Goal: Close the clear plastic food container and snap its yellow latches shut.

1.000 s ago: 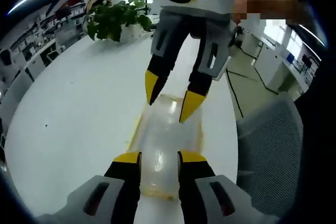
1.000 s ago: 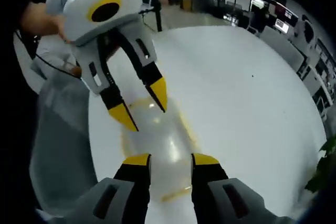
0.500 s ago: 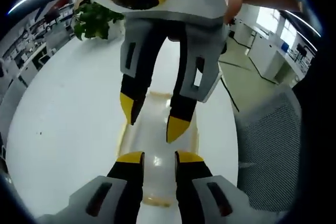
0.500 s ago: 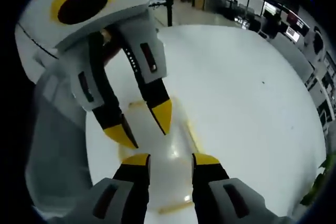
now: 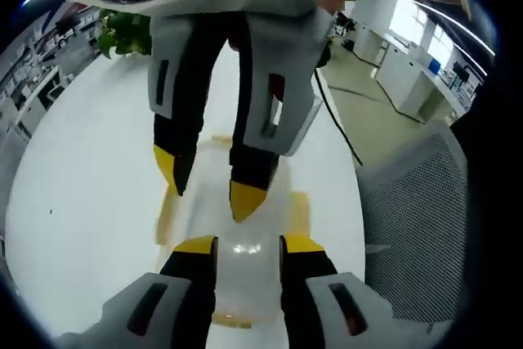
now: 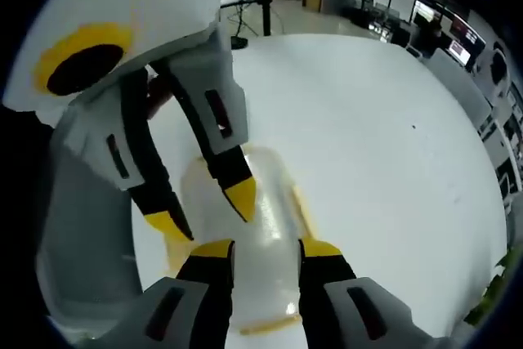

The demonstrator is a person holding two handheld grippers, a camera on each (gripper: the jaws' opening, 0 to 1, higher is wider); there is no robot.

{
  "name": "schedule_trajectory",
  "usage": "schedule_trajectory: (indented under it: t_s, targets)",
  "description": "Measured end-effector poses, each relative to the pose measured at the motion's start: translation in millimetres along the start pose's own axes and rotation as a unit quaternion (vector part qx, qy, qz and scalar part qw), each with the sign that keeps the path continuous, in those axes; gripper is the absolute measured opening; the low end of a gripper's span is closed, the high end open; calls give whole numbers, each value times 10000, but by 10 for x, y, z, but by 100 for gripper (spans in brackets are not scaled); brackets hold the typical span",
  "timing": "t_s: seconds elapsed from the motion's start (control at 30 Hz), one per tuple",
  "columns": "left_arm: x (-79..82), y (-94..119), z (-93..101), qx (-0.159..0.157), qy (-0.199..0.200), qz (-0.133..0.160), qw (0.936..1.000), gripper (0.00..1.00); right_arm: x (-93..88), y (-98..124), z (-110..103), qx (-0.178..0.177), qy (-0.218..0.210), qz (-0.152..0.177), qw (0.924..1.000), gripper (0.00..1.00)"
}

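Each claw has a pale grey housing, black fingers with yellow tips and dark slots: the left claw, the right claw. A yellow ring marks each housing.

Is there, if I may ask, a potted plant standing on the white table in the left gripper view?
Yes, a green potted plant stands on the white table at its far edge.

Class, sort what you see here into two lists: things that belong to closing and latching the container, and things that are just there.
Part of the job:
container
yellow latches
left claw
right claw

Just there:
table
plant
mesh chair
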State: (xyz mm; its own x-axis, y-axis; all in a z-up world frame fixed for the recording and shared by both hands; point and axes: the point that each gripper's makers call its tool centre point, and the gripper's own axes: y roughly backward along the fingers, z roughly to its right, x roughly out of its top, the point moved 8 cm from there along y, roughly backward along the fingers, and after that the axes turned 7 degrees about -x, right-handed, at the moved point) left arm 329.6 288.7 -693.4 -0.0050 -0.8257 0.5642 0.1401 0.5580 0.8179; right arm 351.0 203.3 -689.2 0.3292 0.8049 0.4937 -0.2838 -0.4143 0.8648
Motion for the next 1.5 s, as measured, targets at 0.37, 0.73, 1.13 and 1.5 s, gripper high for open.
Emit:
schedule_trajectory:
  t_s: [0.37, 0.73, 1.13, 1.5]
  targets:
    - [-17, -25, 70, 96, -261, -115, 9995, 43, 101, -64, 204, 69, -422, 102, 9990, 37]
    - [-59, -40, 86, 225, -318, 72, 9992, 44, 43, -189, 315, 483, -365, -256, 9978, 38]
    - [-33, -71, 138, 393, -272, -1, 9989, 46, 57, -132, 421, 967, -247, -355, 9944, 37]
    - [3, -19, 157, 1133, -421, -302, 9922, 46, 94, -151, 491, 1565, 192, -458, 9864, 35]
